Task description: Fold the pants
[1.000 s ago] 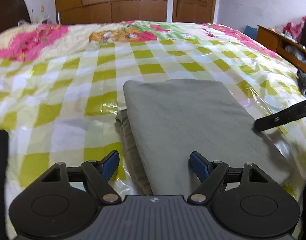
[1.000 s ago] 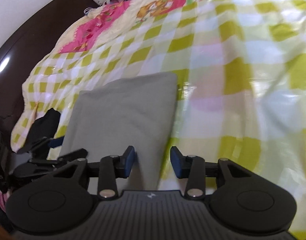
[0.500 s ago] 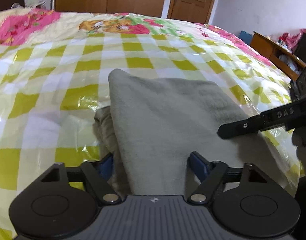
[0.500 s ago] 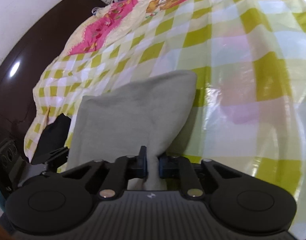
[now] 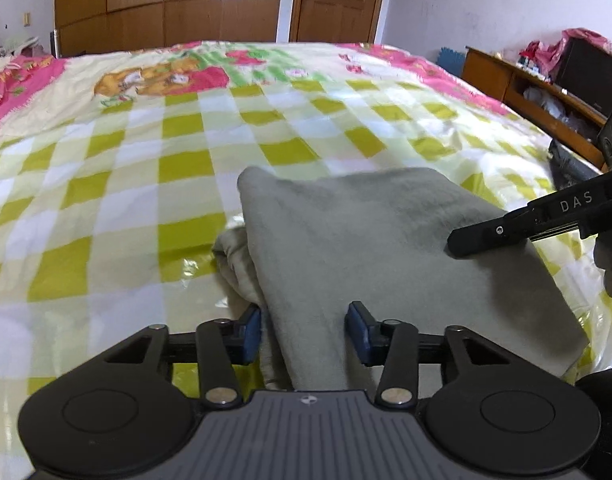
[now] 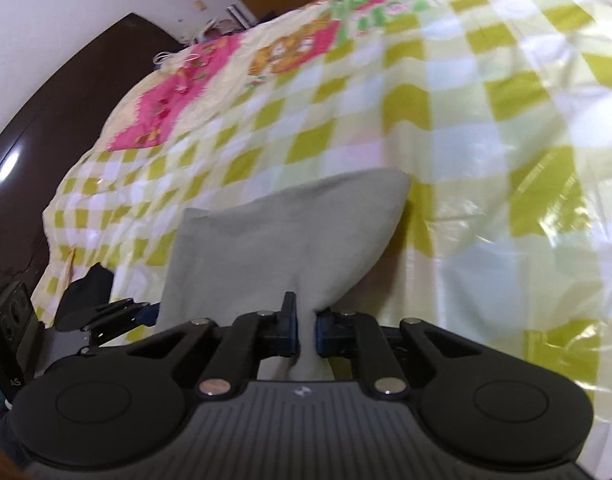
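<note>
Right now the gray pants (image 5: 370, 248) lie folded in a neat pile on the bed, on a shiny bedspread (image 5: 146, 168) with yellow-green and white squares. The right gripper (image 6: 306, 330) has its two blue pads pressed close together, pinching the near edge of the pants, and the cloth bunches up into a narrow neck between them. The left gripper (image 5: 304, 332) has its pads spread apart, one on each side of the near left part of the pile, with cloth sitting between them but not squeezed. At the left side of the pile a lower layer of the pants pokes out a bit. Past the bed stand a brown wooden wardrobe (image 5: 166, 4) and a wooden door (image 5: 338, 0). A low wooden shelf (image 5: 526, 92) sits to the right of the bed.
</note>
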